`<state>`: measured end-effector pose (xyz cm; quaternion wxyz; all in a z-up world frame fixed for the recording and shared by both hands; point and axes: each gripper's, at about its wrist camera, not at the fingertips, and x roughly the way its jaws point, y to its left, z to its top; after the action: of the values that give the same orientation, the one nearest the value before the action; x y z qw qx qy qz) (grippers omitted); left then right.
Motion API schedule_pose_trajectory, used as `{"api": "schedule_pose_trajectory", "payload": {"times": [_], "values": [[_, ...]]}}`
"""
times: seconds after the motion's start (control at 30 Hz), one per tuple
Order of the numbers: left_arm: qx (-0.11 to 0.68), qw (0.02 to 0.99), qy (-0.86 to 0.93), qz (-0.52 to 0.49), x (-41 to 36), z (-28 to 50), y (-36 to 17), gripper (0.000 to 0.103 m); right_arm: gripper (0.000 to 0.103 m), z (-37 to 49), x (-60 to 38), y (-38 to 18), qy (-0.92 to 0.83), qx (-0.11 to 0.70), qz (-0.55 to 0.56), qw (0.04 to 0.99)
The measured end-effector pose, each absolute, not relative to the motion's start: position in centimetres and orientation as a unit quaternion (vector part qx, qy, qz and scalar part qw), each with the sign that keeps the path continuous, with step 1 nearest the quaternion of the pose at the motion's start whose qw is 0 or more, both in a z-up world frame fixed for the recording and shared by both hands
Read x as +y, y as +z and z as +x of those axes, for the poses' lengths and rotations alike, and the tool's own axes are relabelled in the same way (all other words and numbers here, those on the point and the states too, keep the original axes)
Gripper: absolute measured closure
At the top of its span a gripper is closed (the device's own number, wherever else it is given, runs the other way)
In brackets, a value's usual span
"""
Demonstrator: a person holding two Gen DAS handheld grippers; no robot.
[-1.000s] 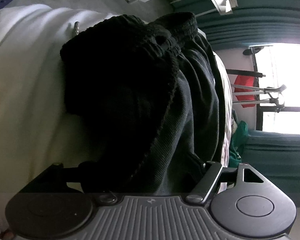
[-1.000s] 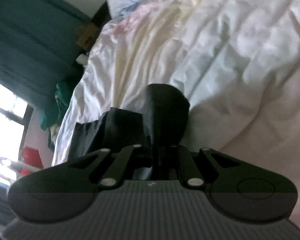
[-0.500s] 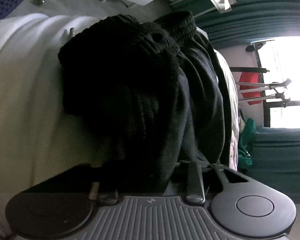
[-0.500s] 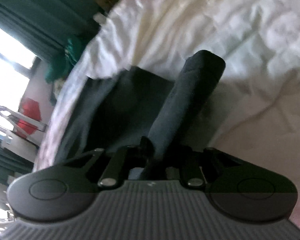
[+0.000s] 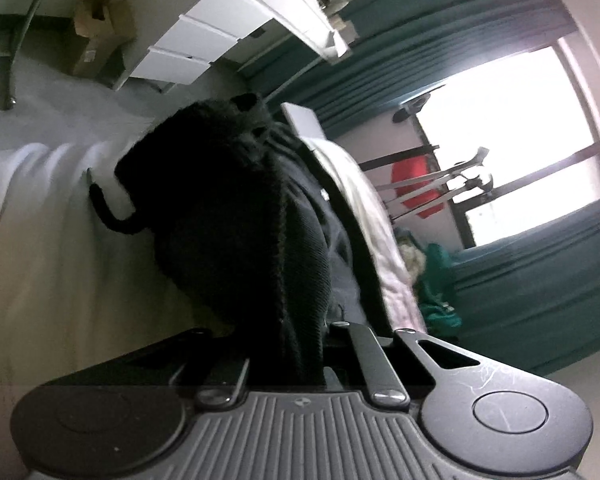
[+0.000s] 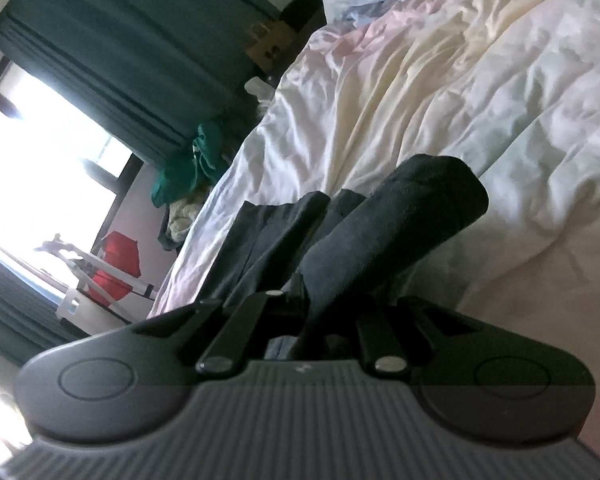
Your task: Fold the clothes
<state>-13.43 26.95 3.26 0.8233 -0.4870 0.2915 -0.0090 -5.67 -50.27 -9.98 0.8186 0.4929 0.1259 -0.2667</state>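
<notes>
Our left gripper [image 5: 288,360] is clamped on the black garment [image 5: 236,216], a thick fold of ribbed dark cloth pinched between its closed jaws. The garment rises straight ahead of this gripper in a bunched mass, its elastic waistband [image 5: 248,112] at the far end, with a thin black drawstring [image 5: 108,216] curling out to the left over the pale bed sheet [image 5: 40,248]. To the right of this gripper, beyond the edge of the bed, we see teal curtains [image 5: 540,264], a bright window [image 5: 512,128] and something red [image 5: 412,184] on a rack. Far ahead and above stand white drawers [image 5: 192,48] and a cardboard box [image 5: 96,28].

Our right gripper [image 6: 312,316] is also shut tight on the same dark garment [image 6: 400,224], gripping a rolled fold that stands up ahead and slightly to the right of the jaws. More of the cloth [image 6: 268,236] trails flat just ahead and to the left. The crumpled white duvet [image 6: 460,92] spreads ahead and to the right of this gripper; the window [image 6: 40,148] and curtains [image 6: 132,52] lie far off to its left.
</notes>
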Motion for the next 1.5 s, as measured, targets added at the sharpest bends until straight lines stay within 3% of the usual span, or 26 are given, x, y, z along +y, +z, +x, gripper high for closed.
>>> {"api": "schedule_pose_trajectory", "payload": {"times": [0.3,0.47,0.63,0.8,0.93,1.2,1.23,1.3,1.37,1.5], "values": [[0.271,0.848,-0.026,-0.454,25.9,-13.0,7.3,0.097,0.096,-6.2,-50.2,-8.5,-0.243,0.124,0.483,0.832],[0.262,0.839,-0.030,-0.476,26.0,-6.3,10.3,0.097,0.096,-1.4,-51.2,-6.1,-0.241,0.128,0.459,0.846],[0.261,0.842,-0.028,-0.471,24.9,4.5,12.0,0.096,0.096,9.2,-52.5,-3.6,-0.260,0.167,0.402,0.862],[0.288,0.858,0.020,-0.425,21.9,17.8,9.5,0.096,0.096,21.8,-53.1,-3.6,-0.289,0.220,0.335,0.869],[0.317,0.854,0.055,-0.409,20.3,26.8,5.4,0.094,0.096,29.5,-53.0,-7.2,-0.307,0.255,0.275,0.875],[0.365,0.850,0.094,-0.368,19.0,33.3,0.4,0.089,0.091,33.5,-52.7,-14.1,-0.300,0.268,0.256,0.879],[0.363,0.851,0.086,-0.370,19.4,32.9,0.2,0.088,0.091,32.9,-52.7,-13.9,-0.297,0.259,0.265,0.880],[0.359,0.853,0.064,-0.375,20.0,31.9,0.7,0.076,0.088,31.7,-52.7,-13.1,-0.289,0.244,0.282,0.882],[0.347,0.854,0.032,-0.387,20.5,29.7,1.5,0.055,0.084,29.5,-52.8,-12.2,-0.265,0.218,0.320,0.883],[0.303,0.881,0.016,-0.364,20.7,23.5,3.9,0.040,0.075,22.2,-52.8,-11.2,-0.224,0.134,0.409,0.875]]}}
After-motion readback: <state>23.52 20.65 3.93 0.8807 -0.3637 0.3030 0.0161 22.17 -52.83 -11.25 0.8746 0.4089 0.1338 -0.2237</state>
